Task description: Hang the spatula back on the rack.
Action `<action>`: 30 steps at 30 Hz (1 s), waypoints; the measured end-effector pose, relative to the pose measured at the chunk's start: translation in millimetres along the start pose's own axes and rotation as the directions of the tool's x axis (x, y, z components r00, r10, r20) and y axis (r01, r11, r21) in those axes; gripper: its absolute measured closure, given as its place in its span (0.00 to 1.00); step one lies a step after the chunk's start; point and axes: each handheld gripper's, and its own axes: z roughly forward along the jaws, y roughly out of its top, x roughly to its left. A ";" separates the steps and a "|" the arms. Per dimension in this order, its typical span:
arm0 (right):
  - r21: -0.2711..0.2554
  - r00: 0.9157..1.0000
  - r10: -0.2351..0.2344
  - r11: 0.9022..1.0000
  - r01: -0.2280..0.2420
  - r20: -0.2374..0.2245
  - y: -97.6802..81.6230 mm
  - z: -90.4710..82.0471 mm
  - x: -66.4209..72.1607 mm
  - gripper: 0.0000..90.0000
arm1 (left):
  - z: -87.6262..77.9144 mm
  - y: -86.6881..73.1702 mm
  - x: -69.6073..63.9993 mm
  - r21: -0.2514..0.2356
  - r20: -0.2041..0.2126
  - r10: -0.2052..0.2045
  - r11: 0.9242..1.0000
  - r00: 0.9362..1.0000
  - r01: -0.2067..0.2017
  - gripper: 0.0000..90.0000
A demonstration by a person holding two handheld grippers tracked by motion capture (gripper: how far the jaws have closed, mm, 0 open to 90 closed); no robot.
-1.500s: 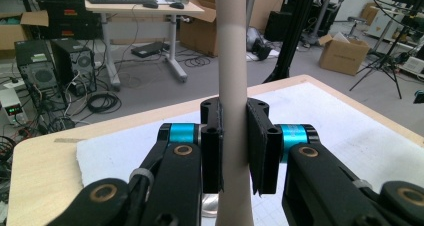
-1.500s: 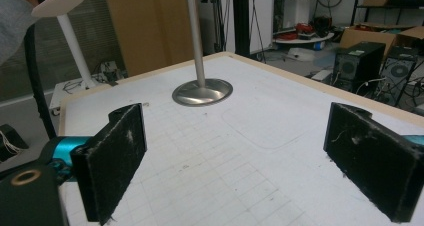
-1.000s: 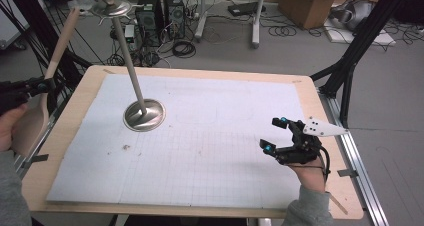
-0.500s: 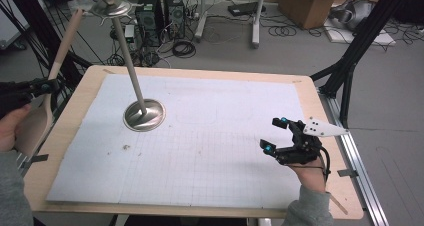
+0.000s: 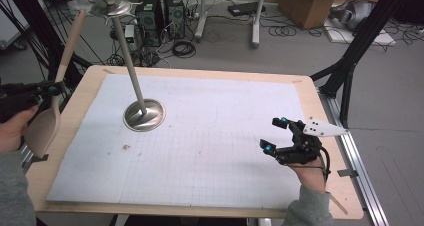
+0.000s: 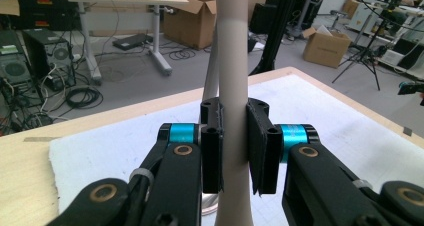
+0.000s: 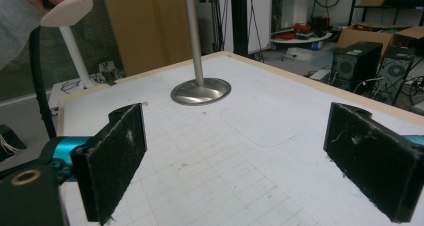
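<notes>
Two hand-held grippers: left hand-held gripper (image 6: 234, 156) clamped a beige spoon's handle (image 6: 233, 86) at the table's (image 5: 80, 93) nine o'clock; right hand-held gripper (image 5: 277, 133) gaped empty.

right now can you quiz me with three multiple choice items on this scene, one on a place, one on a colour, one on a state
1. Where does the metal stand's round base sit?
A. on the white grid mat
B. on the floor
C. on a cardboard box

2. What colour is the long-handled spoon?
A. bright red
B. beige
C. dark blue

3. How do the two grippers stand?
A. both open
B. left gripper shut on the spoon's handle, right gripper open
C. right shut on the spoon, left open

Answers:
1 A, the high view shows the base resting on the mat's left half.
2 B, bowl and handle are a pale beige in the high view.
3 B, the left gripper view shows both pads pressed on the handle, while the right gripper view shows jaws wide apart with nothing between.
</notes>
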 end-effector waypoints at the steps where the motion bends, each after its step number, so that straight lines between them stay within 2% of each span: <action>1: -0.005 1.000 -0.007 1.000 0.007 0.002 0.1 0.0 -0.4 0.10 | 1.2 -0.2 -0.4 0.000 0.002 0.000 1.000 1.000 0.000 0.87; 15: -0.013 1.000 -0.011 1.000 0.011 0.003 0.3 -1.3 -0.6 0.10 | 18.6 -3.6 -4.2 0.039 0.009 0.003 0.999 1.000 -0.004 0.87; 18: -0.010 1.000 0.000 1.000 0.000 0.003 0.5 -2.3 0.3 0.10 | 22.7 -4.3 -5.3 0.047 0.010 0.004 0.999 1.000 -0.005 0.87; 30: -0.015 1.000 -0.012 1.000 0.012 0.006 0.8 -2.4 0.1 0.10 | 37.9 -5.9 -9.5 0.080 0.005 0.019 0.997 1.000 -0.019 0.87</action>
